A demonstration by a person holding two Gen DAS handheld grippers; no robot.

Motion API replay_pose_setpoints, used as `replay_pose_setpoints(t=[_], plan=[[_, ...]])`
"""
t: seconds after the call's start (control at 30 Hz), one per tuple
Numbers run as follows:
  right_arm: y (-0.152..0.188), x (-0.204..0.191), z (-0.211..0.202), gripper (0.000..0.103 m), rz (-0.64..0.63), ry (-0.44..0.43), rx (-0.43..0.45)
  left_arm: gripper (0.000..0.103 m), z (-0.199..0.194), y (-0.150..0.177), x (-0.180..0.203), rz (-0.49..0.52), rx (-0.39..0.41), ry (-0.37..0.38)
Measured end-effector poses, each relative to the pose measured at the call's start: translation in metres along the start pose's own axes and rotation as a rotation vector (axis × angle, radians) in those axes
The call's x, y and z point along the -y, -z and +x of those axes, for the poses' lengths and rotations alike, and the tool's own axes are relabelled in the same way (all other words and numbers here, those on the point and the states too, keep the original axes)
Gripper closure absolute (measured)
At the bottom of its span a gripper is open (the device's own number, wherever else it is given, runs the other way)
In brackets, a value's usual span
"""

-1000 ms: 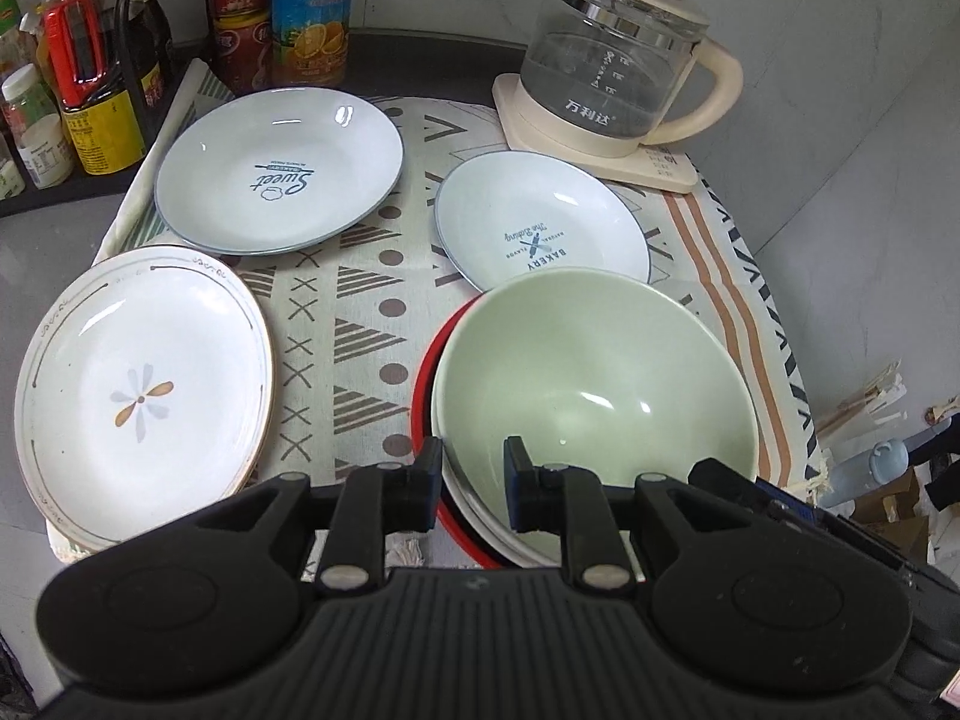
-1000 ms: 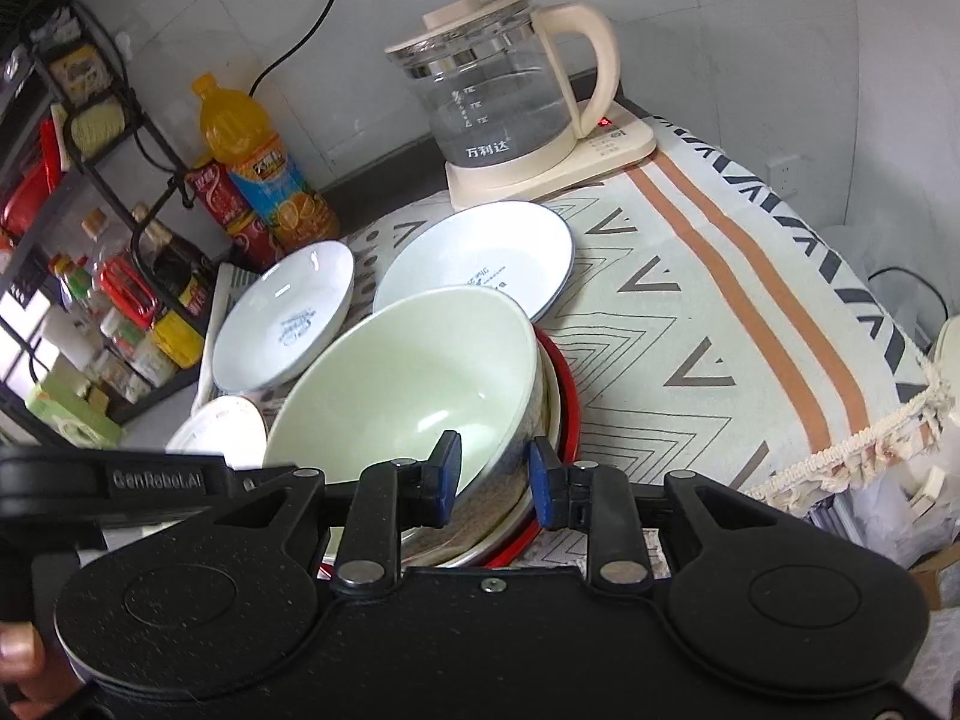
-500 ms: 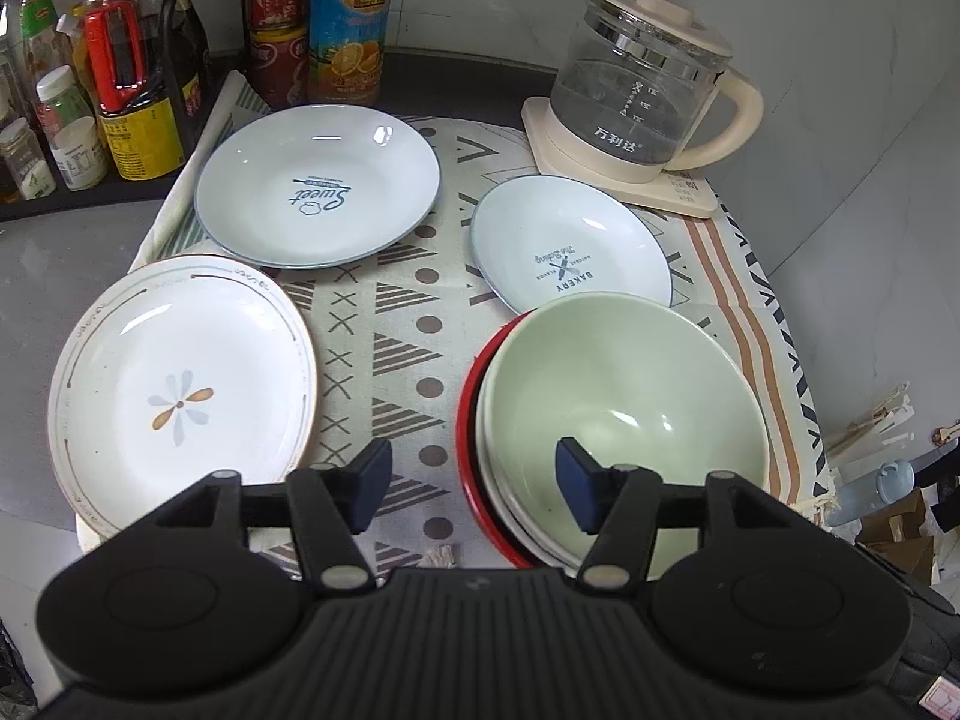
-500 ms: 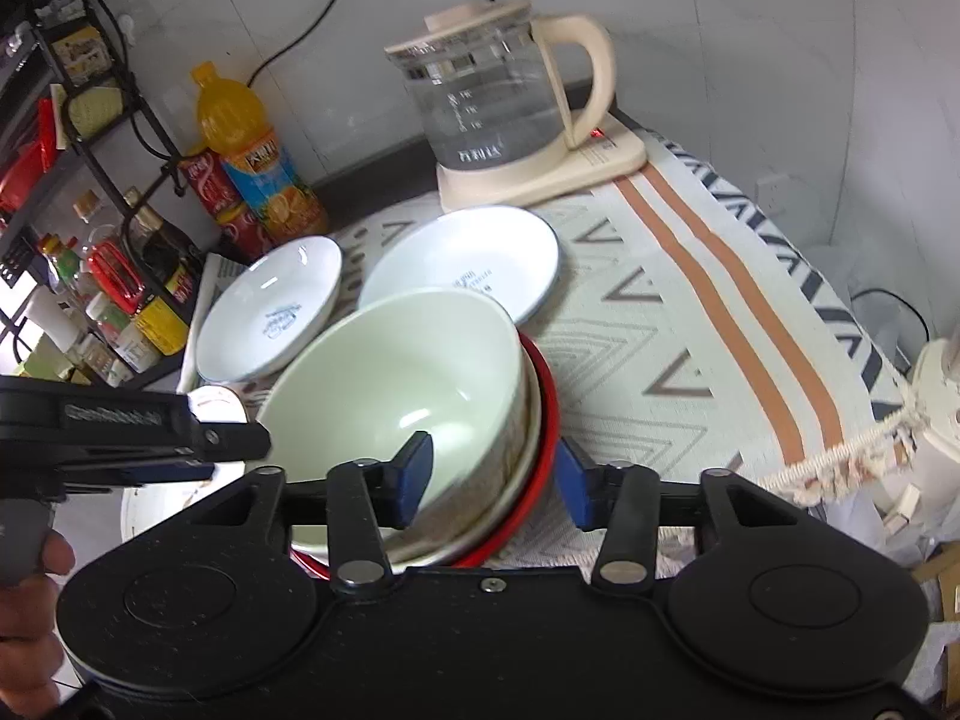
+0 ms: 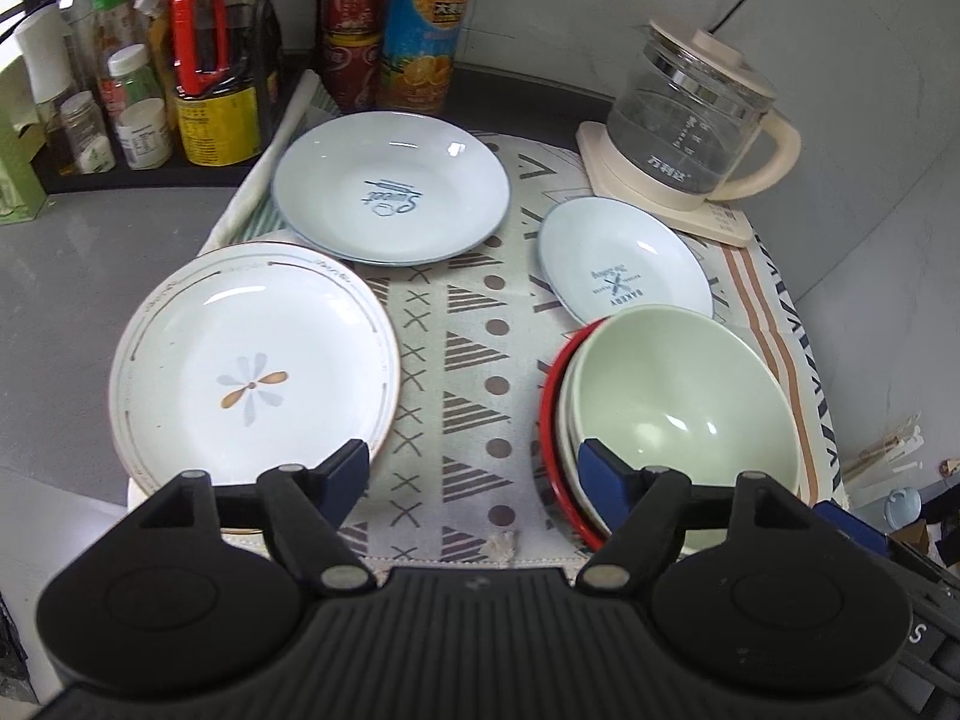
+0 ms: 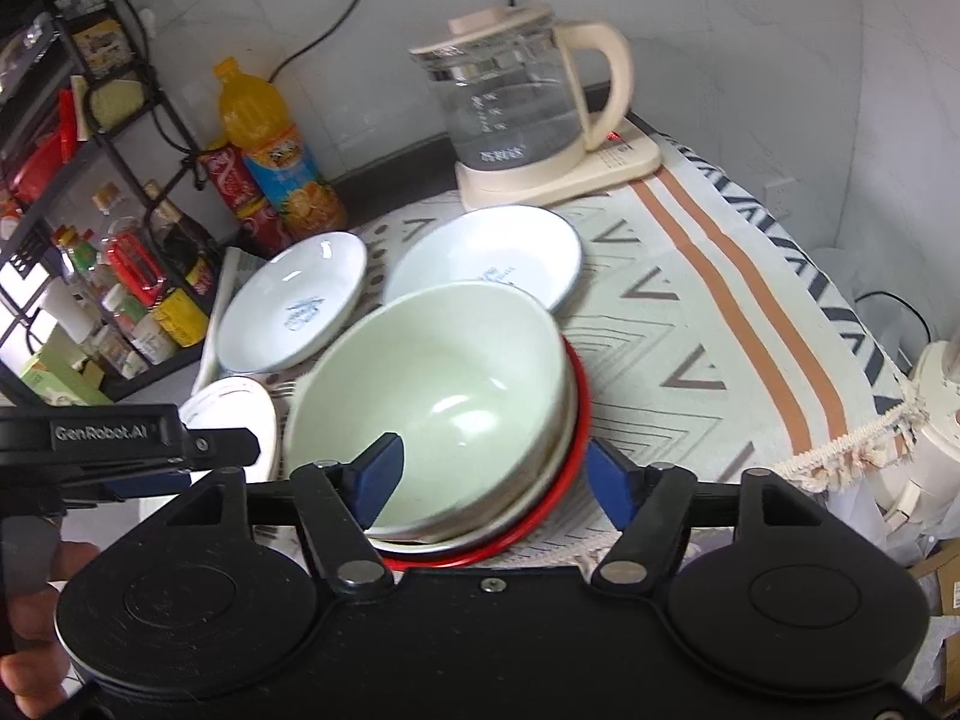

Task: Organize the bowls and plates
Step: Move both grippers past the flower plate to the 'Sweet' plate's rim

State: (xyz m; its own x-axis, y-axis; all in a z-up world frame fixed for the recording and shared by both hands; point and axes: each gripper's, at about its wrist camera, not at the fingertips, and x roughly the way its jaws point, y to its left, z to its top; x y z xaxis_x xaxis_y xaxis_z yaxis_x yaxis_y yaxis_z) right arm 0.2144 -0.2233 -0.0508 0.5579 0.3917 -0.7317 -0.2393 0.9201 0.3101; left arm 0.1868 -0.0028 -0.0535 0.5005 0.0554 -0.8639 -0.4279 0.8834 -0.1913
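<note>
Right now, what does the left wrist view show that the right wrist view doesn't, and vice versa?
Left wrist only: the whole flower plate and the left claw, opening, with only cloth between its fingers. Right wrist only: a hand, the cloth's fringed edge and the right claw, opening astride the stack's near rim. Both: green bowl stacked on a red-rimmed plate, two pale blue plates, kettle.

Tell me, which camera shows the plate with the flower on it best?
The left wrist view. There the flower plate lies whole and sharp, with its blue and orange petals and thin rim lines plain to see. The right wrist view shows only a white sliver of it, half hidden behind the other tool, and no flower.
</note>
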Motion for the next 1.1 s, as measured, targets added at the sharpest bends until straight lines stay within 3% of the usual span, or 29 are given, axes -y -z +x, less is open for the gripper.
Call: replay_pose_setpoints(t=[0.07,0.17,0.37,1.1], plan=[[-0.001,-0.007,-0.001,0.024,-0.013,-0.008,0.003,0.028,-0.001,-0.001,-0.007,-0.02,-0.007,-0.007],[-0.002,-0.015,0.0,0.023,-0.024,-0.02,-0.002,0.028,-0.003,-0.002,-0.018,-0.04,-0.016,-0.022],[-0.004,-0.032,0.004,0.005,-0.027,-0.039,-0.003,0.027,-0.007,-0.004,-0.04,-0.026,-0.013,-0.051],[0.011,-0.125,0.028,0.004,0.029,0.081,-0.004,0.027,0.009,-0.047,-0.13,0.107,-0.08,0.035]])
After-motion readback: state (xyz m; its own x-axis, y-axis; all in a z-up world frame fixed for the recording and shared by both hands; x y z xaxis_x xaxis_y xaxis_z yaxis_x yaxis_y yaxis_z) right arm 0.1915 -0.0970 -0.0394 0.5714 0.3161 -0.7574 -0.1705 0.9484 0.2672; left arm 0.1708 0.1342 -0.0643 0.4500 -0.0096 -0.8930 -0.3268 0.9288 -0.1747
